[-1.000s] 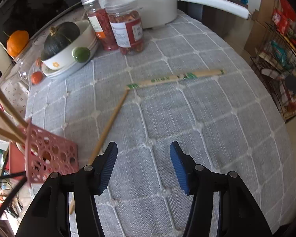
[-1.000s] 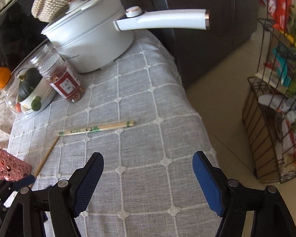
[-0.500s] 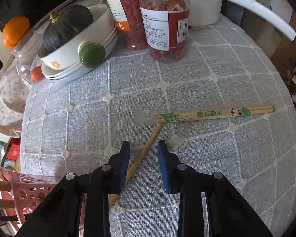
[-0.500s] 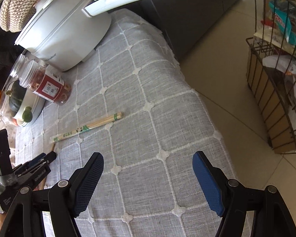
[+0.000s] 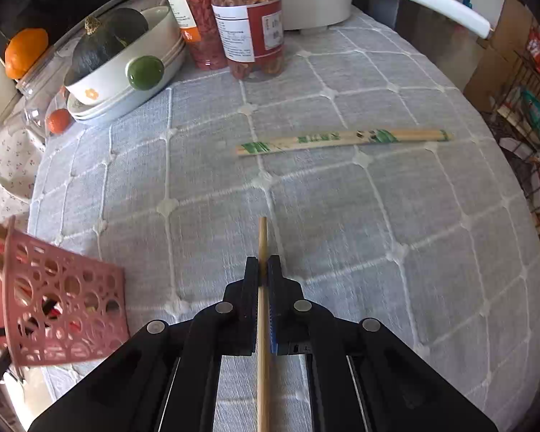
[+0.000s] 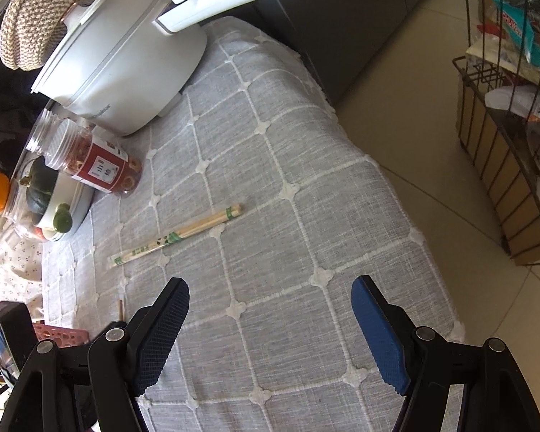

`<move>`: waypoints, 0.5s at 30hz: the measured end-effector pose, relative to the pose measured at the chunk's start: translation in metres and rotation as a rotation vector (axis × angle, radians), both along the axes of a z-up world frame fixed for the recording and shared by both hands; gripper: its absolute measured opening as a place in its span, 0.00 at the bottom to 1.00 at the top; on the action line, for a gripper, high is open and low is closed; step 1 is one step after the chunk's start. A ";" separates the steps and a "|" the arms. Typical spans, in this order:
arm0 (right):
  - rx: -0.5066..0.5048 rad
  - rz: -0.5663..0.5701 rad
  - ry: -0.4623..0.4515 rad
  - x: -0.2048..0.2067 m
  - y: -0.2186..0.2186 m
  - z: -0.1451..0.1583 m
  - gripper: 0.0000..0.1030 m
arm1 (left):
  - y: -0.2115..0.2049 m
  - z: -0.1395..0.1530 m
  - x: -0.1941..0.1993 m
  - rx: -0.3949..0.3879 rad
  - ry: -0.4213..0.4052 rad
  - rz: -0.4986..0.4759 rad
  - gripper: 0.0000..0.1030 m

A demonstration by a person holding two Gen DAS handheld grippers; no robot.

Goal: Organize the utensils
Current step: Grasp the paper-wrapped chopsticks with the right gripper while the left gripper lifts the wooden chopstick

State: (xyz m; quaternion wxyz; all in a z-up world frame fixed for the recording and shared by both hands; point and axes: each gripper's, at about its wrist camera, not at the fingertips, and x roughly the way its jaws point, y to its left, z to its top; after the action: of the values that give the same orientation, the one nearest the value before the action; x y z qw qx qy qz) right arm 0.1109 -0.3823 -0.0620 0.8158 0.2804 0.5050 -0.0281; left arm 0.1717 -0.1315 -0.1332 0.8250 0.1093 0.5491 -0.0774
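My left gripper [image 5: 263,270] is clamped on a bare chopstick [image 5: 262,237] lying along my fingers; the pink basket [image 5: 59,309], probably its holder, sits close left. My right gripper [image 6: 270,324] hangs apart.

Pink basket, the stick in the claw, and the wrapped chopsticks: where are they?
pink basket [image 5: 64,309], left wrist view, on its holed side wall.
bare chopstick [image 5: 262,237], left wrist view, on the shaft beyond the fingers.
wrapped chopsticks [image 6: 176,237], right wrist view, mid-wrapper.

Home kitchen, white saucepan [image 6: 126,68], food jars [image 5: 248,21], squash bowl [image 5: 122,57], tablecloth [image 5: 342,234]
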 end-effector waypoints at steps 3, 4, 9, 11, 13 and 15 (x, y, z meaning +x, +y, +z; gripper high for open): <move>-0.011 0.011 -0.007 0.001 0.006 0.002 0.77 | 0.002 0.007 -0.030 -0.044 0.014 -0.039 0.05; -0.015 0.014 -0.005 0.001 0.008 0.002 0.77 | 0.003 0.008 -0.041 -0.059 0.024 -0.057 0.05; -0.032 0.024 0.001 0.005 0.017 0.000 0.77 | 0.011 0.019 -0.098 -0.104 0.039 -0.149 0.05; -0.054 0.047 -0.002 0.008 0.025 -0.001 0.77 | 0.020 0.024 -0.118 -0.136 0.039 -0.155 0.05; -0.088 0.093 -0.006 0.012 0.038 -0.003 0.77 | 0.030 0.029 -0.132 -0.161 0.037 -0.148 0.05; -0.127 0.164 -0.024 0.017 0.054 -0.005 0.77 | 0.045 0.033 -0.146 -0.185 0.023 -0.135 0.05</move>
State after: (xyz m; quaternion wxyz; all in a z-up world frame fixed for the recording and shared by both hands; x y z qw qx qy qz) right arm 0.1280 -0.3282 -0.0666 0.8374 0.1859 0.5138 0.0100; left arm 0.0261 -0.0865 -0.1003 0.8182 0.0686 0.5402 -0.1845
